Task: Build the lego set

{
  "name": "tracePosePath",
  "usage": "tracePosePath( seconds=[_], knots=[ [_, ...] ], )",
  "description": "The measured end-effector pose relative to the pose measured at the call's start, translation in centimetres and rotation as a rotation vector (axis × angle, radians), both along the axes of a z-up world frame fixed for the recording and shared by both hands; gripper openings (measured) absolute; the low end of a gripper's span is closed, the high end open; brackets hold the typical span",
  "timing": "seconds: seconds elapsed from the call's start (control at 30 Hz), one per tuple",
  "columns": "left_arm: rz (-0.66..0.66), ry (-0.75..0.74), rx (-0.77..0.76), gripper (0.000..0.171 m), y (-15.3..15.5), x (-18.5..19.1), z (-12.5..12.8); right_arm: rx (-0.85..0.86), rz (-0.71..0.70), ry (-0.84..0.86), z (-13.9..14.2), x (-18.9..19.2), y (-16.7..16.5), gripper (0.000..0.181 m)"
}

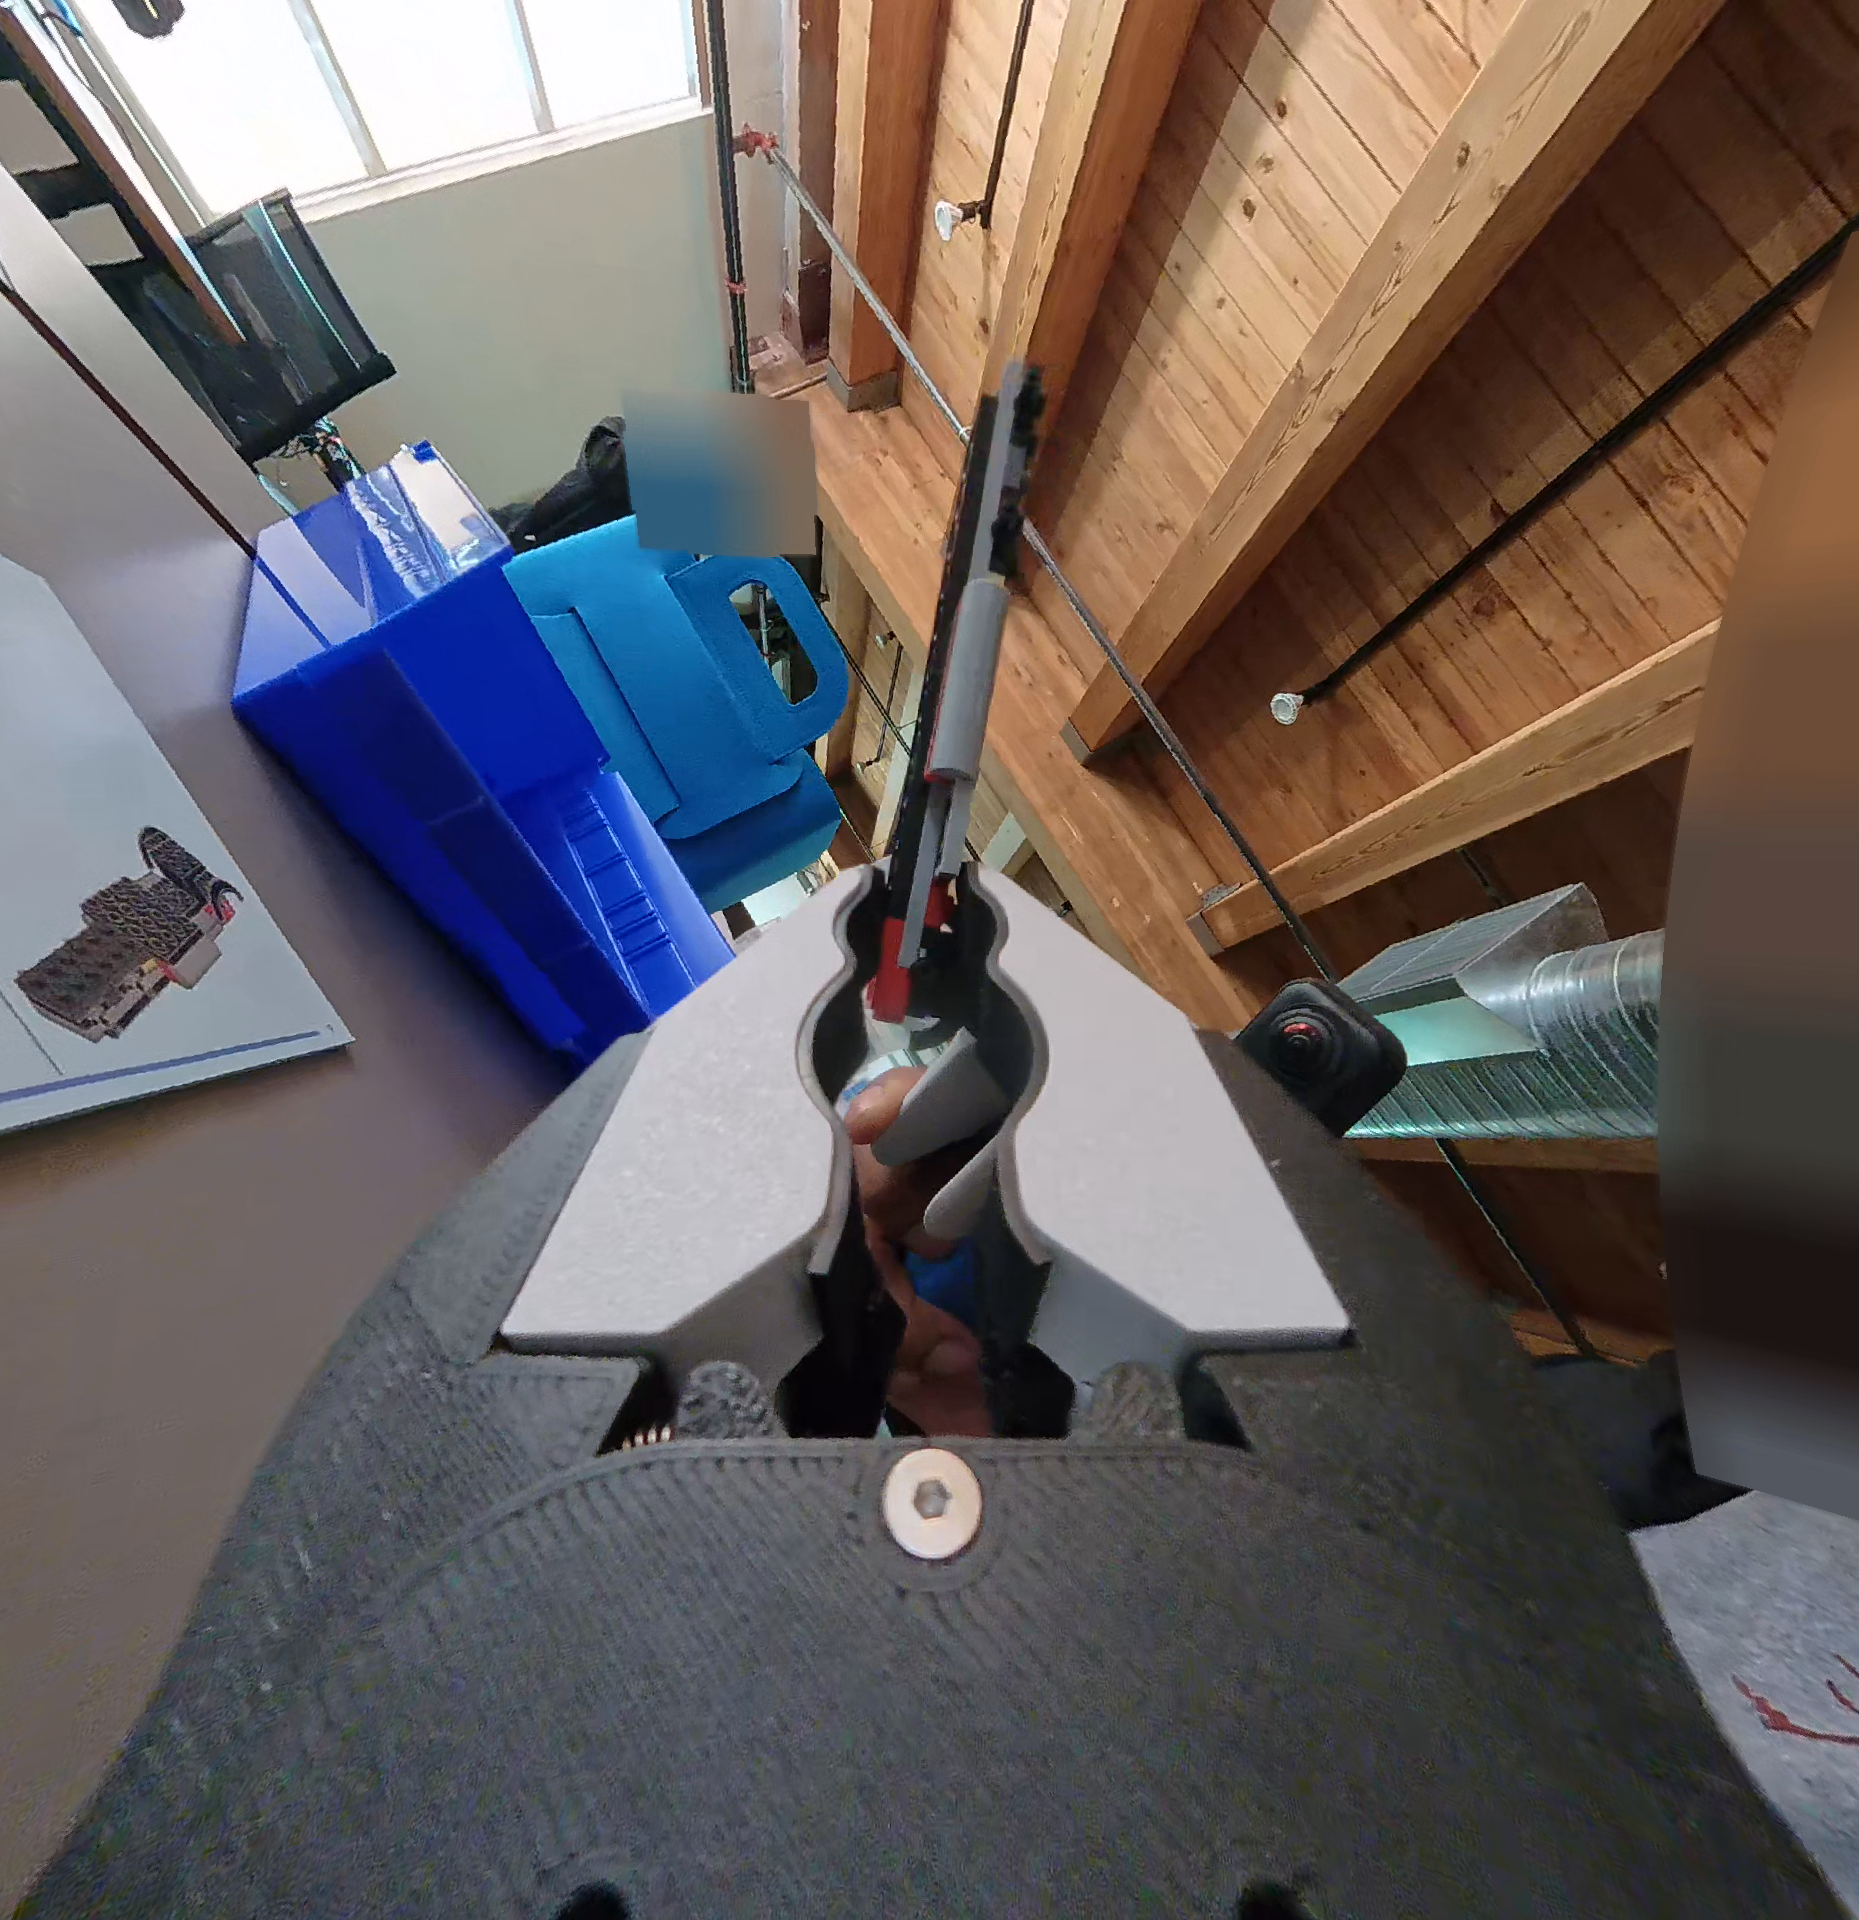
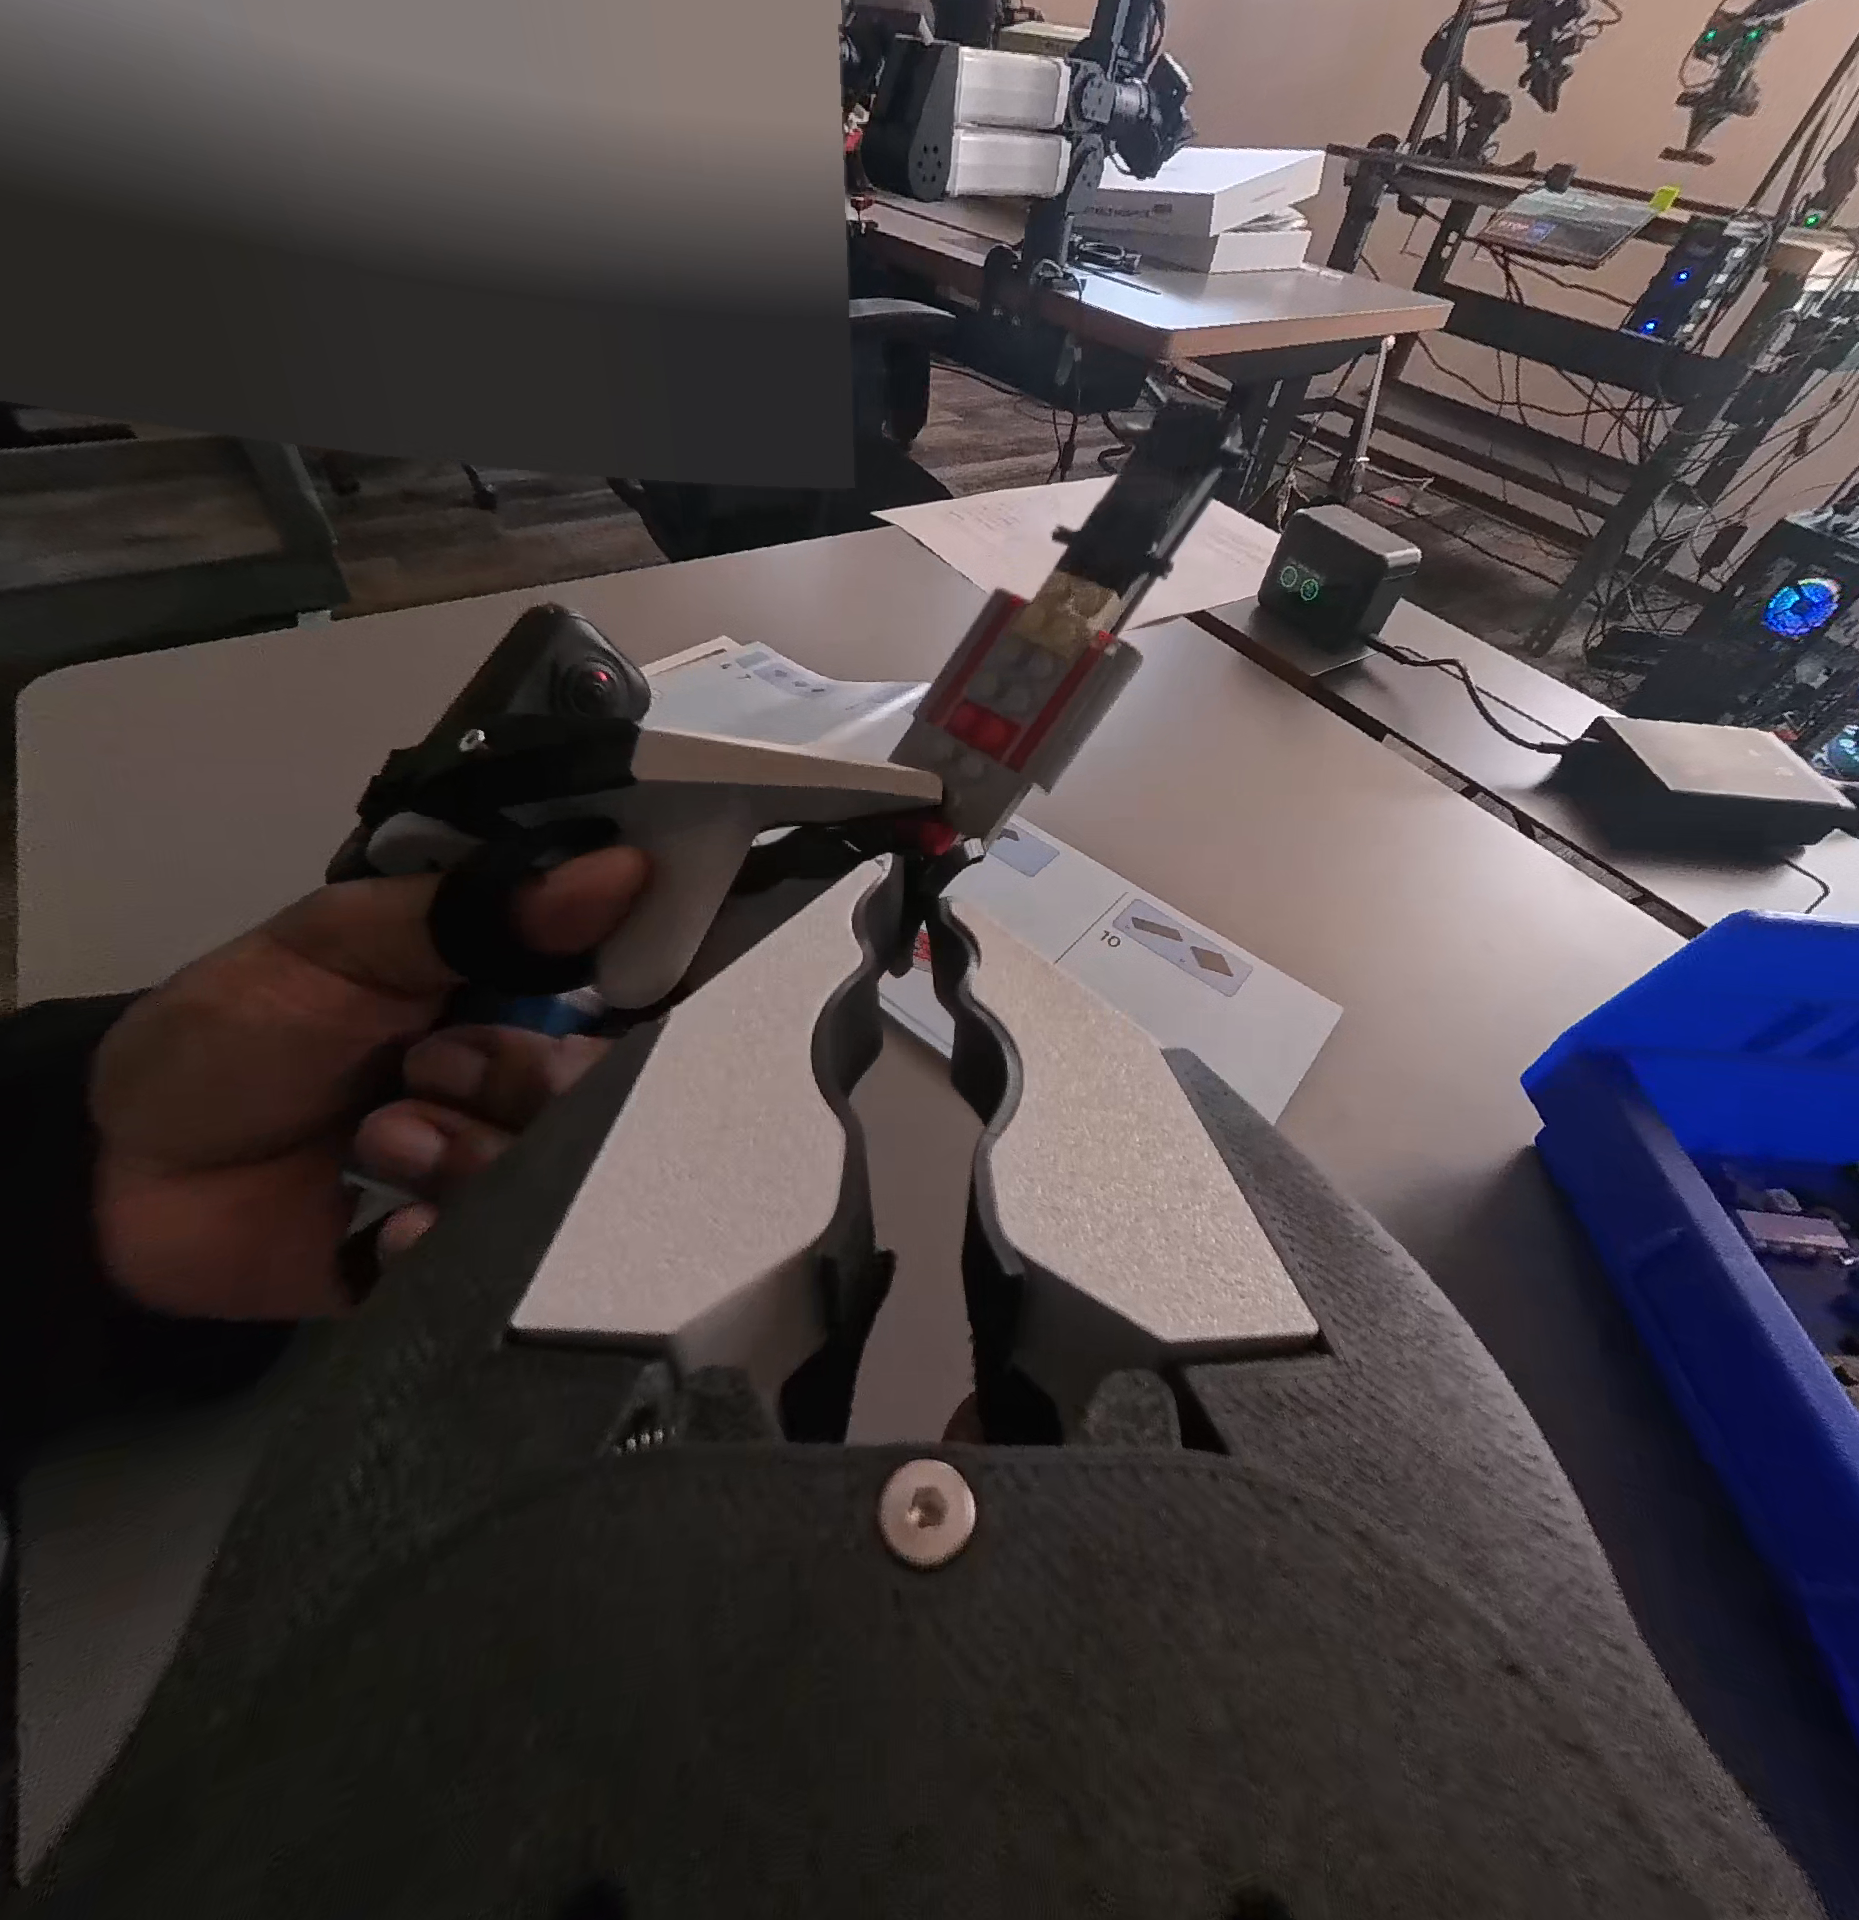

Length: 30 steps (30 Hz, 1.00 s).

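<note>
- The model (image 2: 1018, 707) is up above the table (image 2: 1372, 894), both grippers at its lower end.
- Left gripper (image 2: 930, 795) reaches in from the left.
- Booklet (image 2: 1195, 987) lies under them.
- Bin (image 2: 1714, 1049) sits right.

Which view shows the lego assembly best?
Right wrist view: the lego assembly faces the camera broadside, red, grey and tan studs visible, with both grippers' jaws shut on its lower end. Left wrist view shows it only edge-on, a thin strip.
</note>
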<state>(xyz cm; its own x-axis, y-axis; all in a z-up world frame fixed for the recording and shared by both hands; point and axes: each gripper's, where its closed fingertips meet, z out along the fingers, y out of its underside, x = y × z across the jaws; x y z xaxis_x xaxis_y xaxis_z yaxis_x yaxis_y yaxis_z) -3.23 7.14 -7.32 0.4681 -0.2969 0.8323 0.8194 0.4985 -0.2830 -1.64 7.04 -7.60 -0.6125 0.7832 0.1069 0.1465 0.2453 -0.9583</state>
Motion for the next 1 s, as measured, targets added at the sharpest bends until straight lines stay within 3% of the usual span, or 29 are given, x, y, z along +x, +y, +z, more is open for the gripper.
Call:
tracePosePath(
  seconds=[0.27,0.63,1.0],
  knots=[
    [-0.005,-0.059,0.005,0.013,0.02,-0.22,-0.42,0.02,-0.01,0.002,-0.35,-0.21,0.03,0.008],
    [0.006,0.008,-0.029,0.019,0.02,-0.09,-0.05,0.036,-0.039,0.03,-0.54,-0.22,0.06,0.008],
    [-0.074,-0.093,0.145,0.019,-0.34,-0.28,0.15,0.012,-0.027,0.025,-0.49,-0.16,0.1,0.008]
  ],
)
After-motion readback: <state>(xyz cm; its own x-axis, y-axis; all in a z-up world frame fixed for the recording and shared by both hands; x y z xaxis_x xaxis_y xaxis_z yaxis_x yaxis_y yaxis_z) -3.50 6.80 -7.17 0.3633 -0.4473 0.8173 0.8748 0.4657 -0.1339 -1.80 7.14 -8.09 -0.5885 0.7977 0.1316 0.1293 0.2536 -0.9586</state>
